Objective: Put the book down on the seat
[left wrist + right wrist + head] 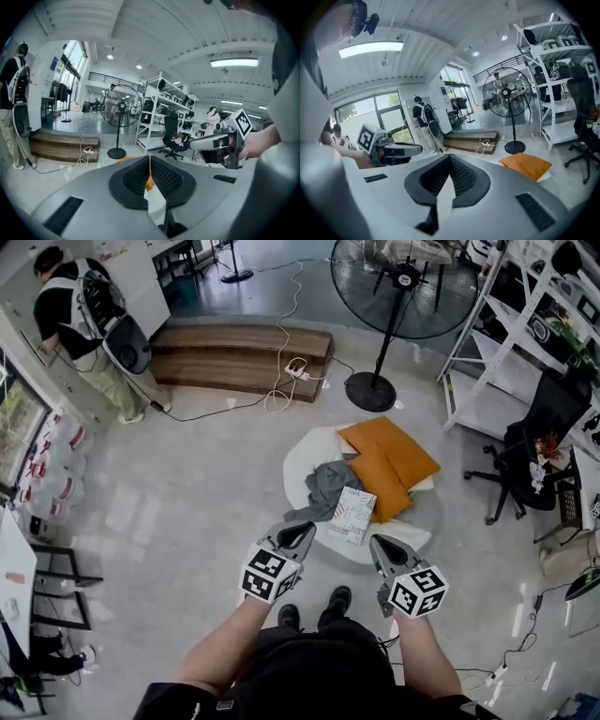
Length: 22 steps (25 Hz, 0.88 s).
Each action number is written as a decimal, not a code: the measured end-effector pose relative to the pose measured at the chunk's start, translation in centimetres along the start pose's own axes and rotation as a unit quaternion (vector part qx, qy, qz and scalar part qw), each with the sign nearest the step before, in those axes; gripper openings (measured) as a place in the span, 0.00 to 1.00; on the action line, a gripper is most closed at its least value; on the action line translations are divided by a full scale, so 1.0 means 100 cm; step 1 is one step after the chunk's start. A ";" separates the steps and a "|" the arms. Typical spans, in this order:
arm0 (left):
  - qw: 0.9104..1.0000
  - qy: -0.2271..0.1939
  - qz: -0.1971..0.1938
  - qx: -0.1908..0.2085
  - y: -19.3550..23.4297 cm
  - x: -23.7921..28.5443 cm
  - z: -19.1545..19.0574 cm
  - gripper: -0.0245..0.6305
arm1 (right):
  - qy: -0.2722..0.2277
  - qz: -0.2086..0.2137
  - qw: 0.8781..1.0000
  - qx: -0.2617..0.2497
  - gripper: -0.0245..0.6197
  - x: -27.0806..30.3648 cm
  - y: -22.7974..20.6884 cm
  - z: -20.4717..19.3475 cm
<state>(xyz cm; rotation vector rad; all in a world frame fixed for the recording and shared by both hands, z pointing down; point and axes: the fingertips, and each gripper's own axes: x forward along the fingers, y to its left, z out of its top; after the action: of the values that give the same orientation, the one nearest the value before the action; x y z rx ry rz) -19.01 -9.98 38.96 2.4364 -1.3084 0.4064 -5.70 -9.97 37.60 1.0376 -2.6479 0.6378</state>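
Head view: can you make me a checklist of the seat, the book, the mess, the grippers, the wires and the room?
Surface: white round seat on a grey floor.
Job's things: book lies flat on the seat, untouched by either gripper.
Clutter: crumpled grey garment and orange cushions lie on the seat beside the book.
Grippers: left gripper and right gripper are near the seat's edge, jaws together, nothing between them.
Cables: white cable and power strip by the wooden platform; black cable across the floor.
Surroundings: pedestal fan, shelf rack, office chair, a person.
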 end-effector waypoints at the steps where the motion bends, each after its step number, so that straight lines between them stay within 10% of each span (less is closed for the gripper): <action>1: 1.000 -0.001 -0.001 -0.002 0.003 -0.014 -0.001 0.05 | -0.003 0.000 1.000 0.004 0.06 0.004 0.017 0.002; 9: 1.000 -0.020 -0.010 -0.017 0.009 -0.078 -0.024 0.04 | -0.007 -0.004 1.000 -0.028 0.06 -0.007 0.115 -0.013; 22: 0.999 -0.041 0.028 0.020 -0.005 -0.090 0.005 0.04 | -0.059 -0.075 0.993 -0.066 0.06 -0.102 0.071 0.012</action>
<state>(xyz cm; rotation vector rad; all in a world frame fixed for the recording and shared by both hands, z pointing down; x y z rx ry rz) -23.36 -3.24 34.74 2.4776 -1.4183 0.3540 -3.24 0.18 30.70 1.2555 -2.6350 0.3755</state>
